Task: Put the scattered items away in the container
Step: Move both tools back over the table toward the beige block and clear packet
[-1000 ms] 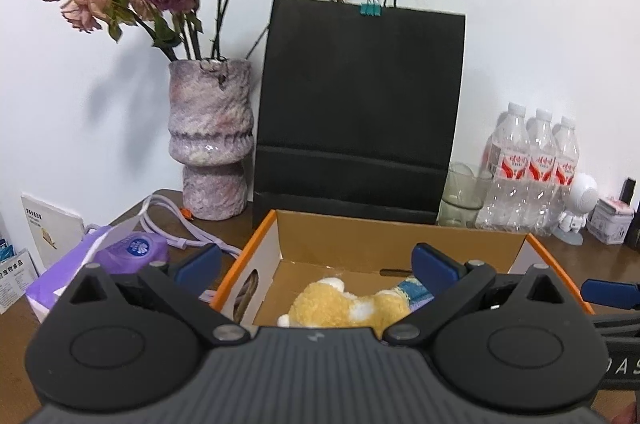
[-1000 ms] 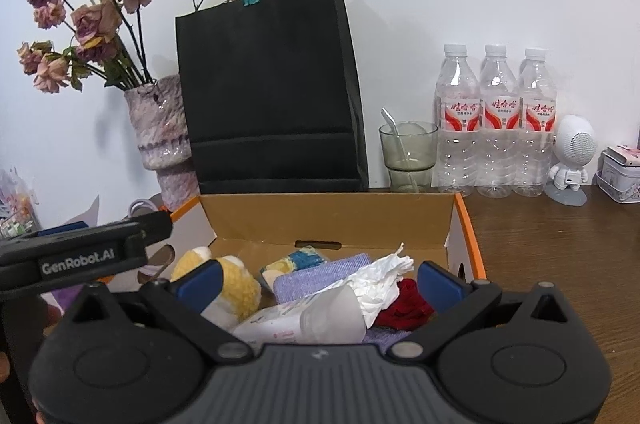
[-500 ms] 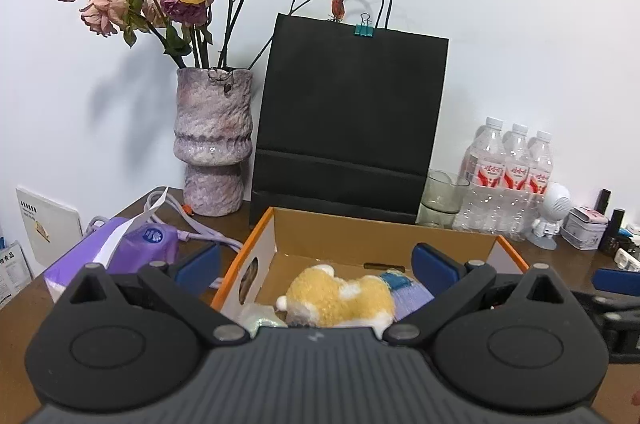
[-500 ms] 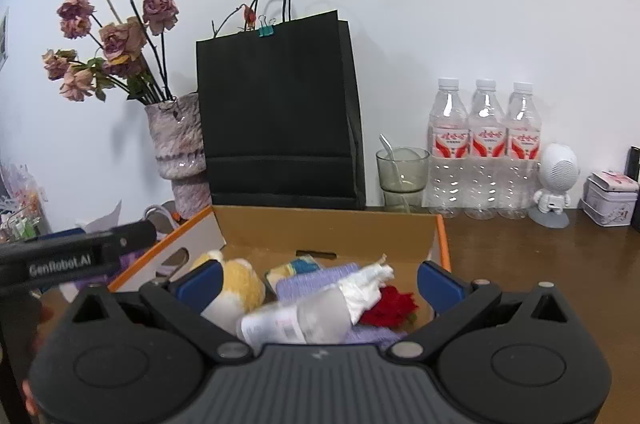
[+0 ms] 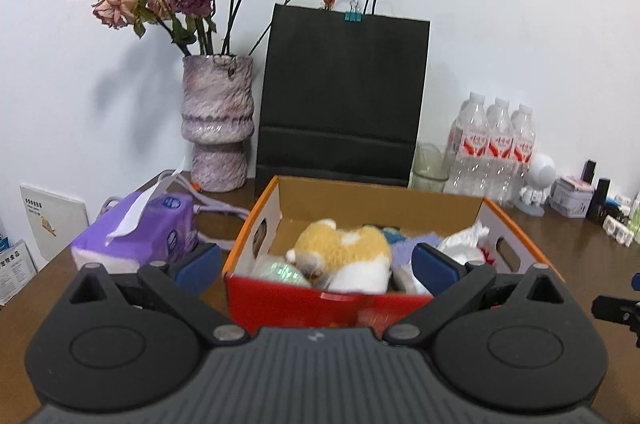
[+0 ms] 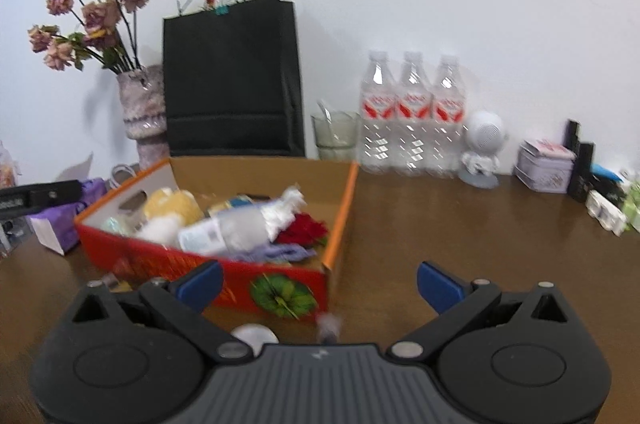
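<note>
An orange-rimmed cardboard box [image 5: 508,220] with a red front stands on the brown table; it also shows in the right wrist view [image 6: 347,199]. Inside lie a yellow-and-white plush toy [image 5: 344,252], a plastic bottle [image 6: 228,230], crumpled white tissue [image 6: 286,209], a red item [image 6: 304,228] and purple cloth [image 6: 286,252]. My left gripper [image 5: 316,262] is open and empty, just in front of the box. My right gripper [image 6: 318,282] is open and empty, in front of the box's right corner. A small white round object [image 6: 256,334] and a small pale item [image 6: 328,324] lie on the table near it.
A black paper bag [image 5: 344,95] and a vase of dried roses [image 5: 218,123] stand behind the box. A purple tissue pack [image 5: 140,232] lies left. A glass [image 6: 334,135], three water bottles [image 6: 412,111], a white robot figure [image 6: 482,147], a tin [image 6: 544,165] and small bottles stand at the right.
Both grippers pulled back and up from over the box; its red front now shows. The right gripper swung to the right, so the box sits left in its view.
</note>
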{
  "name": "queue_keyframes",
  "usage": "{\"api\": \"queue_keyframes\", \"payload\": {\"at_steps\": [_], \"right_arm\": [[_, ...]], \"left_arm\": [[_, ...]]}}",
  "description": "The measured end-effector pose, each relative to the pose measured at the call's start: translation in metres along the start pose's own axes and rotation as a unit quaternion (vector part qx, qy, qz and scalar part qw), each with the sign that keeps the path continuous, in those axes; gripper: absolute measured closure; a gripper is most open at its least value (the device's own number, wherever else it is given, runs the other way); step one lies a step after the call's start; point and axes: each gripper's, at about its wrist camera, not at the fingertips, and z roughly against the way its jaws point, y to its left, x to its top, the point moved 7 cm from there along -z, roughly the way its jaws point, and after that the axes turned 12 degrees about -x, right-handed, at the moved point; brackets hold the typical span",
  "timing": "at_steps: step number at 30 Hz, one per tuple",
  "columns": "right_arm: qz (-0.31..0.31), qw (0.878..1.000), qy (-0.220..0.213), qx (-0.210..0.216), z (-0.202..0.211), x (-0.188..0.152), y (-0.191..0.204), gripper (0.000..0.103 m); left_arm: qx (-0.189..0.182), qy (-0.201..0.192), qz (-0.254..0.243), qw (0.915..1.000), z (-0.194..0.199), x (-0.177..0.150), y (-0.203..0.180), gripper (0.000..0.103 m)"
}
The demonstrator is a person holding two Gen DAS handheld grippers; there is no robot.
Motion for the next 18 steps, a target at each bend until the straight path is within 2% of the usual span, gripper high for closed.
{"api": "queue_keyframes", "payload": {"at_steps": [7, 13, 18], "right_arm": [[-0.021, 0.999, 0.027, -0.007, -0.008, -0.037, -0.014, 0.0], [0.038, 0.998, 0.038, -0.017, -0.017, -0.057, 0.002, 0.0], [0.041, 0.998, 0.051, -0.021, -0.027, -0.064, 0.003, 0.0]], "left_arm": [[0.011, 0.019, -0.001, 0.9998, 0.002, -0.028, 0.007, 0.0], [0.006, 0.052, -0.011, 0.9986, -0.007, -0.051, 0.009, 0.0], [-0.012, 0.082, -0.03, 0.9961, -0.021, -0.064, 0.004, 0.0]]}}
